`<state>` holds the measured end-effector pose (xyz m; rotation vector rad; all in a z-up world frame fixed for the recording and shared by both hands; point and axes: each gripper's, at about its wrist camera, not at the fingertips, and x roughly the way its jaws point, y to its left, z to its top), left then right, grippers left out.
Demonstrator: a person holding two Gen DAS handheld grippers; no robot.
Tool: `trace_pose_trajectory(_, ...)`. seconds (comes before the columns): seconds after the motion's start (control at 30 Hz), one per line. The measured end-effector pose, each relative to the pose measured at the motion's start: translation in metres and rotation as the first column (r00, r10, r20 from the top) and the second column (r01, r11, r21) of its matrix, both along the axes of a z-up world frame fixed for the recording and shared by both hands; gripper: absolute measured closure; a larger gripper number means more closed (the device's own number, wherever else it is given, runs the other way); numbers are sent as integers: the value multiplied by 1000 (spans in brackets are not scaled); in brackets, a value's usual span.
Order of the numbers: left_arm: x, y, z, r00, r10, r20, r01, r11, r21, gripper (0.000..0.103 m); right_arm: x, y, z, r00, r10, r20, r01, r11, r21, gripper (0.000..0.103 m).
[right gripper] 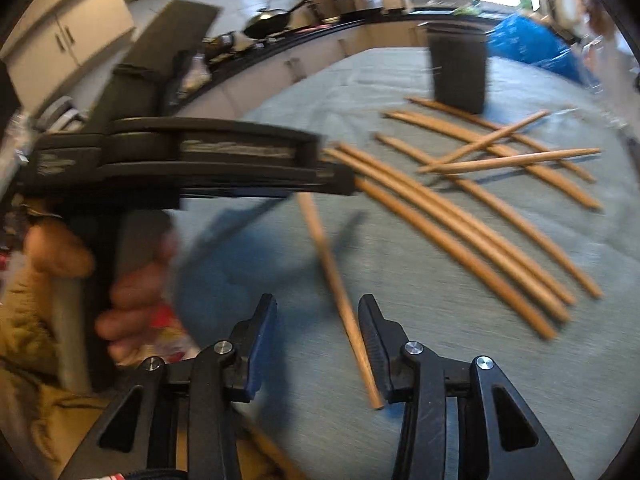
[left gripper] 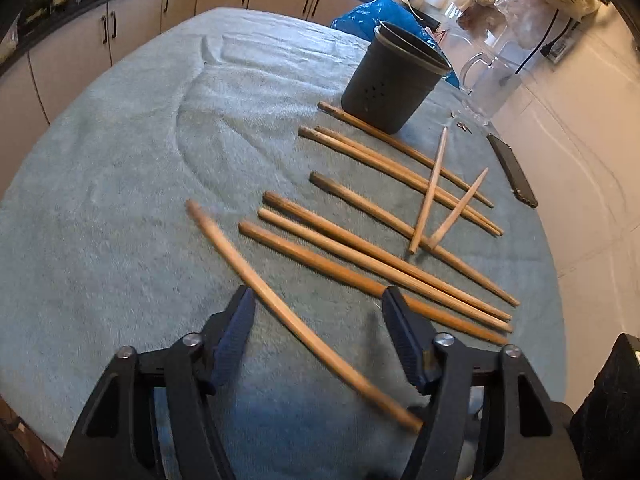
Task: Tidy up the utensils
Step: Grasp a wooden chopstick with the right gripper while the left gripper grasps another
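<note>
Several wooden chopsticks (left gripper: 360,260) lie in rough rows on a grey-blue towel (left gripper: 120,200), two thinner ones crossed over them. Behind them stands a dark utensil cup (left gripper: 388,88) (right gripper: 460,72). One loose chopstick (left gripper: 288,316) runs slantwise between the fingers of my left gripper (left gripper: 317,292), whose pads stand apart and do not press it. In the blurred right wrist view the same chopstick (right gripper: 332,276) lies along the inner side of the right finger of my right gripper (right gripper: 317,300), with a gap to the other pad.
A hand (right gripper: 132,292) holds the left gripper's black housing (right gripper: 200,160) at the left. A dark phone (left gripper: 512,172), a glass mug (left gripper: 488,84) and a blue bag (left gripper: 384,12) sit near the table's right edge. Kitchen counters run behind.
</note>
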<state>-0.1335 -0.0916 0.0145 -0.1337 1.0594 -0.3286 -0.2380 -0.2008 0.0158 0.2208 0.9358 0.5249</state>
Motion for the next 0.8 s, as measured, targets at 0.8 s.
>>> trace_pose_trajectory(0.8,59,30,1,999,-35,-6,35,999,35,93,192,-150,40,829,-553,-83,507,806,-305,57)
